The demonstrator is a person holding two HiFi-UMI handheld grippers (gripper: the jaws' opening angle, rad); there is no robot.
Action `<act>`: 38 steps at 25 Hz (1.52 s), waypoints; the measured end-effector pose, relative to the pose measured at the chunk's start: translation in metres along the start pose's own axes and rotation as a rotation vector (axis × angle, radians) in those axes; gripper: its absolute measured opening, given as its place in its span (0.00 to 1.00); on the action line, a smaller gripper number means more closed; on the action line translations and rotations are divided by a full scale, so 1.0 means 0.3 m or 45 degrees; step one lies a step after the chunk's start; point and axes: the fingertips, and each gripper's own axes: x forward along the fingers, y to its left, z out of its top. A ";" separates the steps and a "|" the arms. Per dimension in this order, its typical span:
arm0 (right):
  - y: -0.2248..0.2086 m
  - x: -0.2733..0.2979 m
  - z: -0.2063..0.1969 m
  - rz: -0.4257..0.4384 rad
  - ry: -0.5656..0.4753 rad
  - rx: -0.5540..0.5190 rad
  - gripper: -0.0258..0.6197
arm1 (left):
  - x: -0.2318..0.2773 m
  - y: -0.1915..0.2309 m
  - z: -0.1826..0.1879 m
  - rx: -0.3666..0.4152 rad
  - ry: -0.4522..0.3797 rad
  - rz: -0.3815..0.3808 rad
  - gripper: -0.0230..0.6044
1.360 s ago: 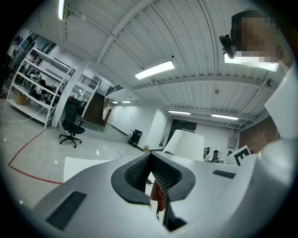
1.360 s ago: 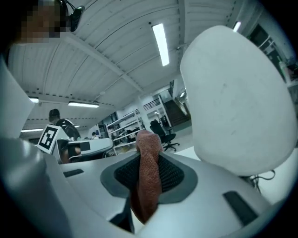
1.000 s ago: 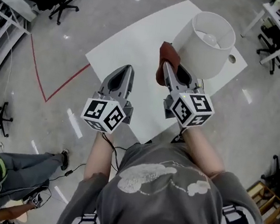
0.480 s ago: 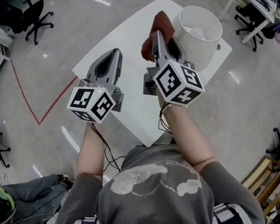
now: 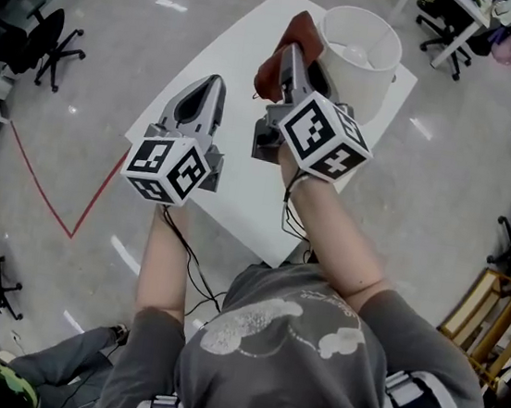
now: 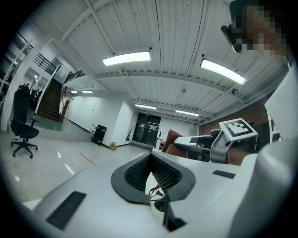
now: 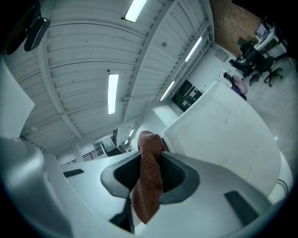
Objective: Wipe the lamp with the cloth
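Seen from above, the right gripper (image 5: 291,54) clamps a rust-brown cloth (image 5: 271,68) just beside the white lamp (image 5: 359,58) at one o'clock on the table (image 5: 228,55), apparently poised to wipe, while the left gripper (image 5: 211,90), jaws together and empty, hovers at its nine o'clock.

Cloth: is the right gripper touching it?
Touching. The right gripper view shows the right gripper with its jaws shut on the cloth.

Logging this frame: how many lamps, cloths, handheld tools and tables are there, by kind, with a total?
lamp: 1
cloth: 1
tools: 2 (left tool, right tool)
table: 1
Total: 5
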 end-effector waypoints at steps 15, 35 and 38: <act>-0.206 -0.083 -0.287 -0.101 0.326 0.029 0.17 | -0.076 0.085 -0.328 -0.129 0.191 0.179 0.05; -0.100 -0.258 0.095 0.340 0.341 -0.033 0.17 | 0.015 -0.206 -0.078 0.014 -0.027 0.219 0.05; -0.189 -0.271 0.083 0.341 0.415 -0.033 0.17 | 0.033 -0.282 -0.109 0.012 -0.020 0.231 0.05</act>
